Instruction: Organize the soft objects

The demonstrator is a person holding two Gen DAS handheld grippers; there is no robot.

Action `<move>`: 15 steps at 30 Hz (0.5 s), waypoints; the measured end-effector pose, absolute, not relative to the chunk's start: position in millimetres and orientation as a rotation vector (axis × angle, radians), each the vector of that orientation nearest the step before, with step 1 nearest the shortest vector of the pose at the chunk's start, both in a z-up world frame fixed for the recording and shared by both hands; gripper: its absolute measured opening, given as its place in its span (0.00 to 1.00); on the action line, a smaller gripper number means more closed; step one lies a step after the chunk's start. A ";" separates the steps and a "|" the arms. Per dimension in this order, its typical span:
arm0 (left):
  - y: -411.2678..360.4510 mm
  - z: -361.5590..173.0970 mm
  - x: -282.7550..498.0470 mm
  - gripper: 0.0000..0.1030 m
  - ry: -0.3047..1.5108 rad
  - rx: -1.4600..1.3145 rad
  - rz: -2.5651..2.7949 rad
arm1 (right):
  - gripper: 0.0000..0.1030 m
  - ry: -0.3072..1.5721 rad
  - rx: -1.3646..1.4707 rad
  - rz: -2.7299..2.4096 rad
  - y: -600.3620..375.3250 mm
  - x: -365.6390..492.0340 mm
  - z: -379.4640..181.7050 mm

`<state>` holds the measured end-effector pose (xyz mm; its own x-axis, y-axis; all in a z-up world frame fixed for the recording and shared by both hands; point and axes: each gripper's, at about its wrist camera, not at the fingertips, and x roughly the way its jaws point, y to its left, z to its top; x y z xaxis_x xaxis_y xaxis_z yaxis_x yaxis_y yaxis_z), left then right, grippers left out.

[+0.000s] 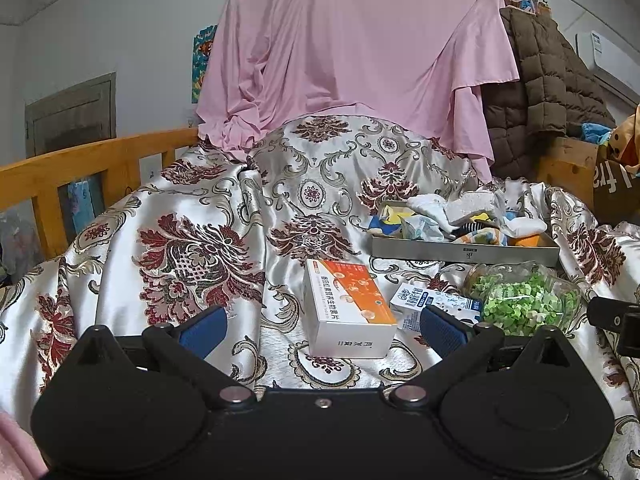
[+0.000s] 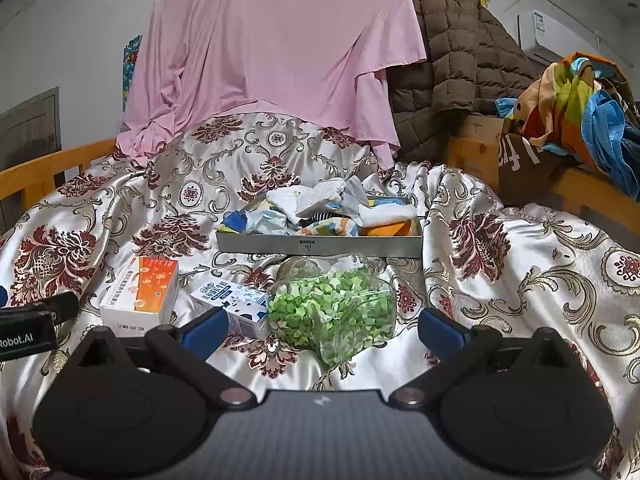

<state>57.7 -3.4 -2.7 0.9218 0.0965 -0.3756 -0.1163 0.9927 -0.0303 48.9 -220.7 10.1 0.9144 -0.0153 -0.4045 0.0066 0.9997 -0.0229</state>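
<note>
Since the soft things, socks and small cloths by the look of them, are already heaped in the grey tray toward the far side of the bed, you look close to done with the sorting, as far as these views show. What remains on the patterned bedspread in front of the tray is hard or boxed: going left to right, an orange and white box, a small blue and white carton lying on its side, and a clear bag of green bits. None of these touches the tray. Whether the bag counts as soft is your call; if so, it is the one piece left to move.

Your left gripper hovers low over the bedspread just short of the orange box, its blue pads spread wide with nothing between them. Your right gripper sits level beside it, aimed at the bag of green bits, its fingers likewise wide apart and empty. Both point toward the head of the bed, where a pink sheet hangs.
</note>
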 end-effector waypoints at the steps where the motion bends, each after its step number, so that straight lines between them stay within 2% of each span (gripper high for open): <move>1: -3.5 -2.6 57.7 0.99 0.383 -0.052 0.109 | 1.00 0.417 -0.021 -0.012 -220.6 49.0 10.0; 15: -1.5 -4.7 58.9 0.99 0.395 -0.041 0.105 | 1.00 0.447 -0.009 -0.007 -222.0 52.8 5.1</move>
<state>58.9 -1.5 -4.7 0.9178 0.0939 -0.3857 -0.1098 0.9938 -0.0194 52.8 -222.0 5.1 0.9017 -0.0092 -0.4324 0.0051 0.9999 -0.0107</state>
